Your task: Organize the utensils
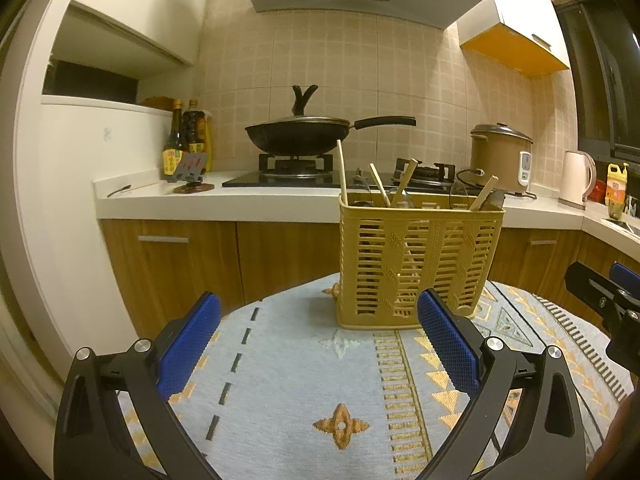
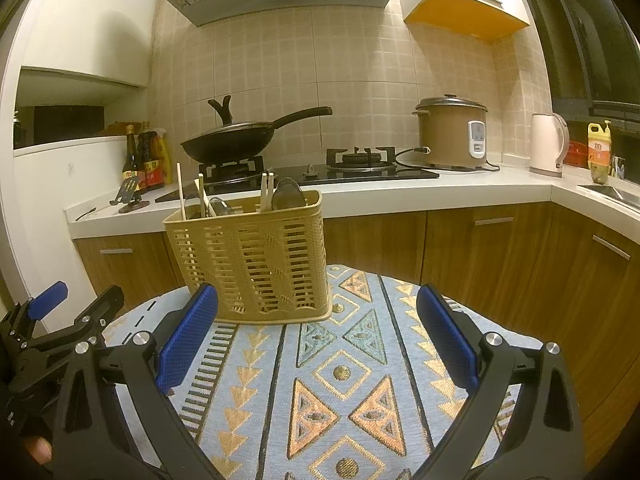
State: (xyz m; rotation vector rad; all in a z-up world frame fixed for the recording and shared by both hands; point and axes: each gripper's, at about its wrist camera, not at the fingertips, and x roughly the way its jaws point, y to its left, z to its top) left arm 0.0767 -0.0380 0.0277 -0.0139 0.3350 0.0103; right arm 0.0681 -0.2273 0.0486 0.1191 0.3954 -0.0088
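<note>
A yellow slatted utensil basket (image 1: 416, 264) stands upright on a round table with a patterned blue cloth (image 1: 304, 364). It also shows in the right wrist view (image 2: 252, 260). Wooden chopsticks (image 1: 342, 172) and spoons (image 2: 288, 194) stick up out of it. My left gripper (image 1: 320, 312) is open and empty, low over the cloth just in front of the basket. My right gripper (image 2: 318, 304) is open and empty, in front and to the right of the basket. Each gripper shows at the edge of the other's view.
Behind the table runs a kitchen counter (image 1: 240, 196) with a wok on a gas hob (image 1: 296, 136), sauce bottles (image 1: 184, 136), a rice cooker (image 1: 500, 156), a kettle (image 1: 576, 180) and wooden cabinets (image 1: 180, 256) below. A sink (image 2: 612, 192) is at the far right.
</note>
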